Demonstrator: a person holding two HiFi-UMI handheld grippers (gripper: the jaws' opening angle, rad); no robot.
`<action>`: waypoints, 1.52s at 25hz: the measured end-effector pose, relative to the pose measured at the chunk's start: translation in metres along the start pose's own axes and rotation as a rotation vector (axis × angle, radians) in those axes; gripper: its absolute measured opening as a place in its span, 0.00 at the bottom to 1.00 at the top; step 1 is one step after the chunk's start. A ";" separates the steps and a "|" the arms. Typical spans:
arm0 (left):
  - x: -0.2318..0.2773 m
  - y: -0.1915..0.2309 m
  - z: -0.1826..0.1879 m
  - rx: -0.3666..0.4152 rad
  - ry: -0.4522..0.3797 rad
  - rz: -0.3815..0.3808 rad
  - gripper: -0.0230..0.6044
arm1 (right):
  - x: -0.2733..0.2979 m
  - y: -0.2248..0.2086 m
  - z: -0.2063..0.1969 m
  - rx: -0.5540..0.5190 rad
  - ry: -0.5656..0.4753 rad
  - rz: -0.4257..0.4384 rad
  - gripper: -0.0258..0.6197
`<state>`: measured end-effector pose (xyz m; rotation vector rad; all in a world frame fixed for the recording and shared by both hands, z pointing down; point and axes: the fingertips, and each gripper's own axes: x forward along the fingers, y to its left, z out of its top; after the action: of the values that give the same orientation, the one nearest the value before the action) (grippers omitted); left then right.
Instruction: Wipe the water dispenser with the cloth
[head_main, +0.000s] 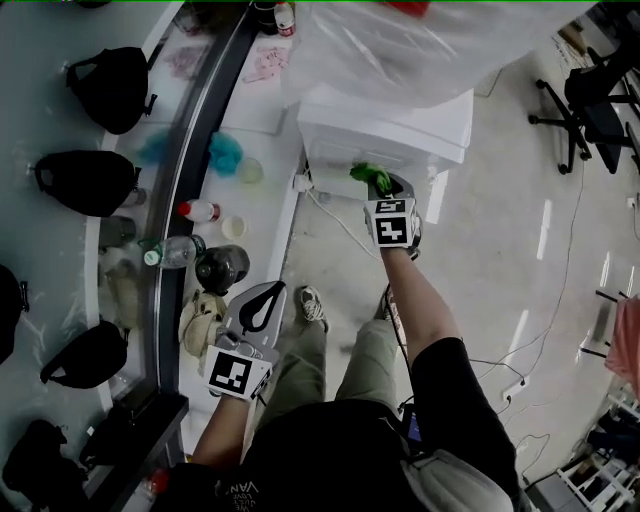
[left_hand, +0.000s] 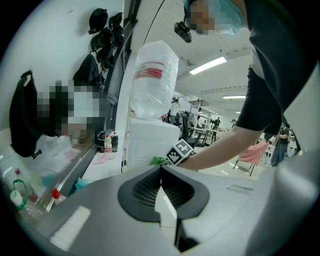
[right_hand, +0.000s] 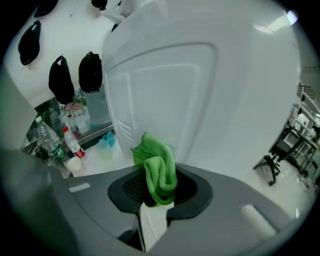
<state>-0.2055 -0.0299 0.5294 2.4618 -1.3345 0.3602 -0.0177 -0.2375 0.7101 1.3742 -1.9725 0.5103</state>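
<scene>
Right claw (right_hand: 159, 194) pinches crumpled green cloth (right_hand: 158, 169) by water dispenser (right_hand: 170, 90).

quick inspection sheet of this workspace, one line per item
Surface: white counter beside the dispenser, crowded.
Job's things: white water dispenser with a plastic-wrapped jug on top; green cloth bunched at its front panel, contact unclear.
Clutter: bottles, cup, black bags on the wall.
Grippers: right gripper shut on the cloth; left gripper jaws together, empty.
Cables: white cable by the dispenser's base; thin cables across the floor.
Surroundings: office chair.
</scene>
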 end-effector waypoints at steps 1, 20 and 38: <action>0.006 -0.005 0.002 0.005 -0.003 -0.015 0.04 | -0.005 -0.014 -0.007 0.010 0.003 -0.016 0.18; 0.059 -0.053 0.008 0.013 0.001 -0.113 0.04 | -0.064 -0.100 -0.082 0.024 0.067 -0.115 0.18; 0.001 0.040 -0.043 -0.059 0.057 0.037 0.04 | 0.072 0.141 -0.007 -0.263 -0.006 0.206 0.18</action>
<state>-0.2412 -0.0346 0.5751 2.3630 -1.3498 0.3914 -0.1623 -0.2288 0.7739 1.0192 -2.1120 0.3241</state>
